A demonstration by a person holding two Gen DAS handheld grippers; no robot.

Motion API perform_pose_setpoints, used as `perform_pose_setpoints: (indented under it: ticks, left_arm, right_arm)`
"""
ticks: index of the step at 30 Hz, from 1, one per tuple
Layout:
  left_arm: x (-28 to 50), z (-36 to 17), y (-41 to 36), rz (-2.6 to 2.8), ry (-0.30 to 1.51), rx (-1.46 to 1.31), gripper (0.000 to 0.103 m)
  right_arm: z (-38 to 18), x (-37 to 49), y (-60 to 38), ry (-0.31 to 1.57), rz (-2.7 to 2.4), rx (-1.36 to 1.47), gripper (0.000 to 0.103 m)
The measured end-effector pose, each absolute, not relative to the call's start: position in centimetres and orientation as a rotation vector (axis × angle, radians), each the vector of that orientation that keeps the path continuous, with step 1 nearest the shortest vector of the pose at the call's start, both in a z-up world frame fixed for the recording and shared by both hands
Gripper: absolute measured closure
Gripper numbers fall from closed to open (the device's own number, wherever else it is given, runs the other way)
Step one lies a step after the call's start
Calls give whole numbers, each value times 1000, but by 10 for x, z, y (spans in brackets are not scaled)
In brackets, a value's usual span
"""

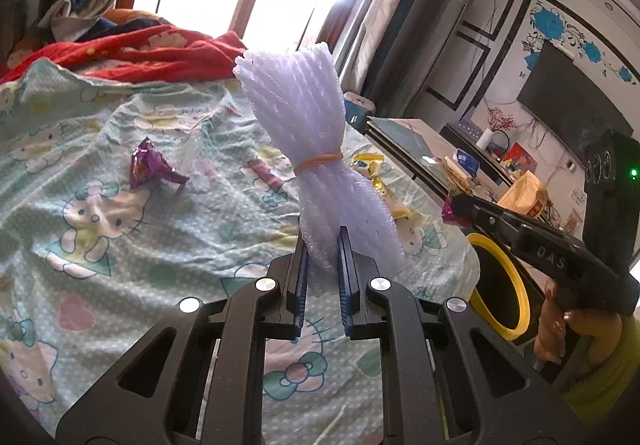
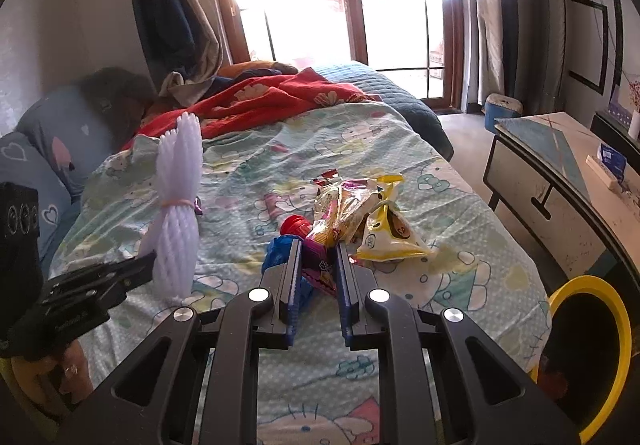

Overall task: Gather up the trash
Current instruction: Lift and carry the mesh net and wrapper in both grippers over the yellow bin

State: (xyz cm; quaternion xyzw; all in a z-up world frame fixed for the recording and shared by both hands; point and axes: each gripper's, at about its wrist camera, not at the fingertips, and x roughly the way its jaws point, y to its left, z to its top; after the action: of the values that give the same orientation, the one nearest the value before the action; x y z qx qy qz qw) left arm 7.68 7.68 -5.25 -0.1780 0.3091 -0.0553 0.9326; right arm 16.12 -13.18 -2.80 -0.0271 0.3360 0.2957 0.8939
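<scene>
**Both tongs loaded above the bed**

We hold the left tongs (image 1: 323,245) pinching the lower end of a white foam fruit-net bundle tied with an orange rubber band (image 1: 298,133); the bundle stands upright between the blue pads, clear of the cartoon-cat bedsheet (image 1: 120,245) below it. From the right wrist we see the same bundle (image 2: 178,213) at the left, gripped by the black tongs.

Our right tongs (image 2: 317,259) are pressed onto a purple snack wrapper (image 2: 316,265), which sits between the pads. Just beyond their tips lie a blue crumpled wrapper (image 2: 280,253), a red bottle cap (image 2: 294,226), a clear crinkled packet (image 2: 344,213) and a yellow snack bag (image 2: 386,237), all bunched together on the sheet.

Another purple foil wrapper (image 1: 150,167) lies alone on the sheet, well apart to the left of the bundle. A yellow-rimmed black bin (image 1: 500,285) stands beside the bed's edge, near the right tongs. A red blanket (image 1: 152,49) is heaped at the far end of the bed.
</scene>
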Motion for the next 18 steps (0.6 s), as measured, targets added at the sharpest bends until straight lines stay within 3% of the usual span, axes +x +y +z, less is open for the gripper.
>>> perform_pose_setpoints:
  ticks: [18]
  left_arm:
    - [83,-34,17,-182,604,-245,95]
  right_arm:
    - [-15,148,-199,655,533,-5,87]
